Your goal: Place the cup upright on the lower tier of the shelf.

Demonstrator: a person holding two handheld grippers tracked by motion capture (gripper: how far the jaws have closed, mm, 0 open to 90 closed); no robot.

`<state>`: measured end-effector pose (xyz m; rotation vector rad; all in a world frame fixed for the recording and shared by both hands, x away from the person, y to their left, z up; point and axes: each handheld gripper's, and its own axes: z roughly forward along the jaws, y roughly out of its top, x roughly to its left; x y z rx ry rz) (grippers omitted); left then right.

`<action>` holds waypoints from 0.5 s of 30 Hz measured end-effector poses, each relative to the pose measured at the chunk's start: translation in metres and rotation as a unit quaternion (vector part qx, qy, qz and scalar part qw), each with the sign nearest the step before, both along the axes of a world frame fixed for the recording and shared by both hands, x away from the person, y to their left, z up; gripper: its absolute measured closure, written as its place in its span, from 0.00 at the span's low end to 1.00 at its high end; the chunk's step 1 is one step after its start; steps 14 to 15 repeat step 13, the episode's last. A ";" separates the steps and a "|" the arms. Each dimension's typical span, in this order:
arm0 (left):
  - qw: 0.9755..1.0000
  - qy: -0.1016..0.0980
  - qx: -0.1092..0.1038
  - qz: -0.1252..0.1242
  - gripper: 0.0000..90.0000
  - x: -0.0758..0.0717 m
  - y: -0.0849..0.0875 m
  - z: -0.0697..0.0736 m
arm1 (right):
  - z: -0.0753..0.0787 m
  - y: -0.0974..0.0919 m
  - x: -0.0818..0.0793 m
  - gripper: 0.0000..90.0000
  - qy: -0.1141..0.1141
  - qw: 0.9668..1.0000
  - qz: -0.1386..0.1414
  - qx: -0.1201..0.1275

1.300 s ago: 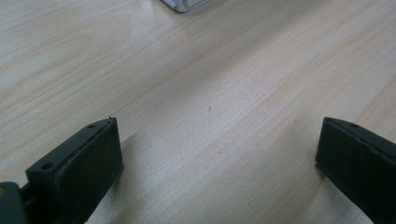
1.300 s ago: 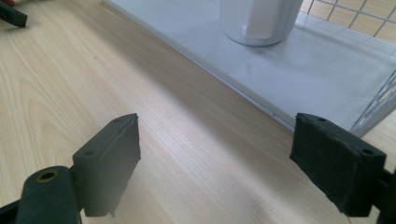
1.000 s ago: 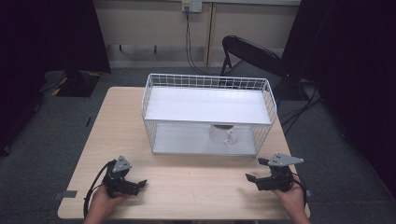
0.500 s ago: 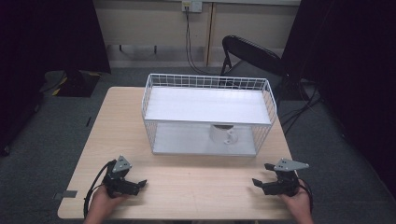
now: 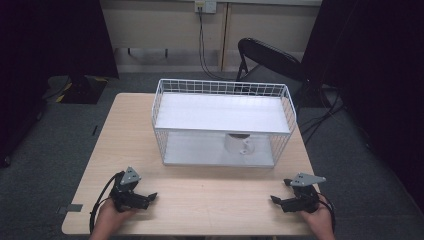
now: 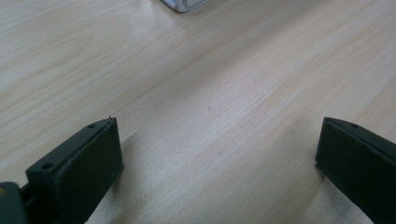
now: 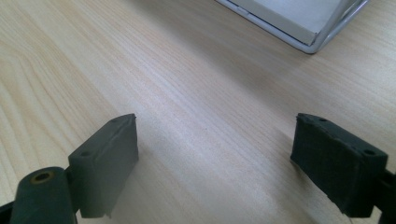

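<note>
The right gripper has drawn back toward the lower right of the high view over the past second, while the left gripper stays put at lower left, suggesting the work is done or not yet begun. Both sets of jaws stand wide apart, holding nothing, over the bare wooden table. One white wire basket sits at centre frame, and one small white cup rests on its lower shelf.
</note>
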<state>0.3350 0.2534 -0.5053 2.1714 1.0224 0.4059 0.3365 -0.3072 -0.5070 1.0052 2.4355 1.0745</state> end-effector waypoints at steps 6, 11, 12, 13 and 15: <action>1.000 0.000 0.000 0.000 0.00 0.000 0.000 0.000 | 0.000 0.000 0.000 0.14 -0.001 1.000 0.001 -0.004; 1.000 0.000 0.000 0.000 0.00 0.000 0.000 0.000 | 0.000 0.000 0.000 0.14 0.000 1.000 0.001 -0.003; 1.000 0.000 0.000 0.000 0.00 0.000 0.000 0.000 | 0.000 0.000 0.000 0.14 0.000 1.000 0.000 -0.003; 1.000 0.000 0.000 0.000 0.00 0.000 0.000 0.000 | 0.000 0.000 0.000 0.14 0.000 1.000 0.000 -0.003; 1.000 0.000 0.000 0.000 0.00 0.000 0.000 0.000 | 0.000 0.000 0.000 0.14 0.000 1.000 0.000 -0.003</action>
